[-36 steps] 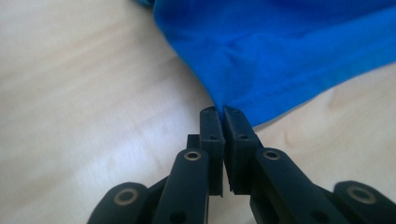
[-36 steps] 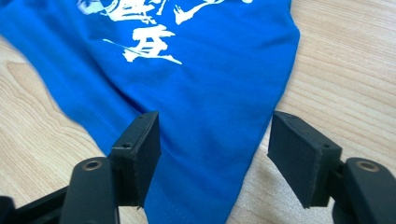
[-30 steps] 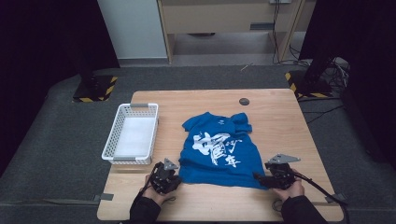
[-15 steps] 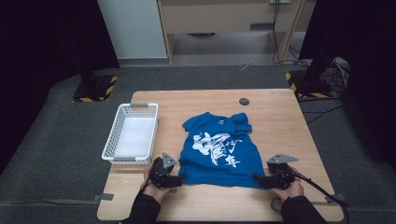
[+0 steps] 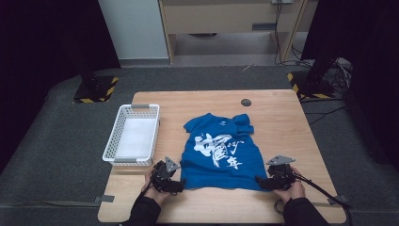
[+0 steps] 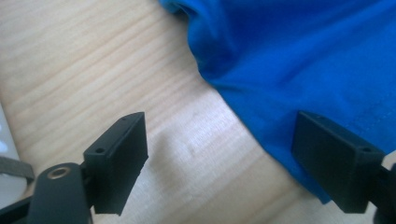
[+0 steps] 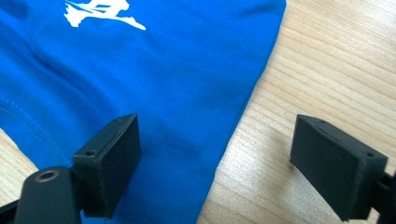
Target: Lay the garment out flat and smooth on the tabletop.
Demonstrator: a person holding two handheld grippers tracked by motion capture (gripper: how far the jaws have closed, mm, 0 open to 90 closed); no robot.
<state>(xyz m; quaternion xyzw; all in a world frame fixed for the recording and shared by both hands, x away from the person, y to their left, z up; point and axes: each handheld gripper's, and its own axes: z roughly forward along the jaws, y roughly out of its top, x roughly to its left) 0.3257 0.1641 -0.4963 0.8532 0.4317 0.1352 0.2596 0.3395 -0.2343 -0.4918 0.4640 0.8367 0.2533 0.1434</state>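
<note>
A blue T-shirt with a white print lies flat on the wooden table, hem toward me. My left gripper stands open at the hem's left corner; in the left gripper view the blue cloth runs between its jaws, with one jaw over bare wood and the other over the shirt's edge. My right gripper is open at the hem's right corner. There the shirt fills the left half of the right gripper view, its side edge passing between the two jaws.
A white plastic basket sits at the table's left side. A small dark round disc lies near the far edge. Black-and-yellow stand bases rest on the floor beyond the table.
Both grippers have edged slightly inward toward the shirt's bottom corners. The shirt has not moved.
</note>
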